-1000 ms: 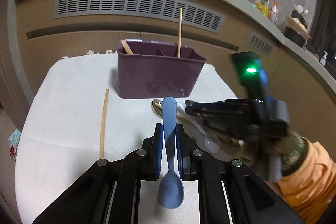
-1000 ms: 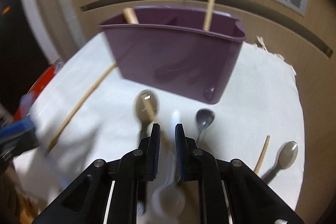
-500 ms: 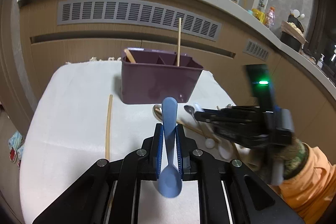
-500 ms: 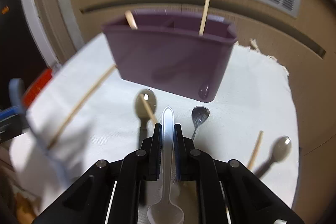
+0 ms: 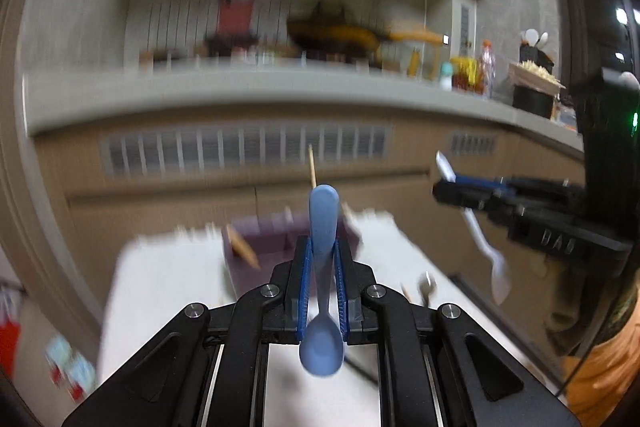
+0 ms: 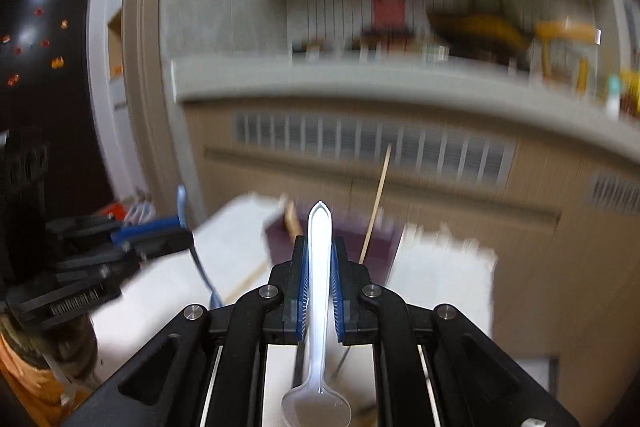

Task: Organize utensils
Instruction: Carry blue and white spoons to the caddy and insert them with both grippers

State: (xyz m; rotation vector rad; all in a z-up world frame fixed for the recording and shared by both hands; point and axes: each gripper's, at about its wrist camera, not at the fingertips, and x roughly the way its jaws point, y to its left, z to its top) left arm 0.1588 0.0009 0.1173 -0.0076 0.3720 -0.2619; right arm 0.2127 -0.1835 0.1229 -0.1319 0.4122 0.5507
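My left gripper is shut on a blue spoon, handle forward, bowl hanging toward the camera. My right gripper is shut on a clear white plastic spoon, held the same way. Both are raised above the white-clothed table. The purple utensil caddy stands ahead of and below both grippers, with a tall wooden stick and a wooden handle in it. The right gripper with its white spoon shows in the left wrist view. The left gripper shows in the right wrist view.
A metal spoon and a wooden stick lie on the cloth near the caddy. A wooden cabinet front with a vent grille rises behind the table, under a cluttered counter. The views are motion blurred.
The right gripper closed on the white spoon on the table and lifted it. Both grippers rose and tilted upward, so the caddy now sits lower in both views.
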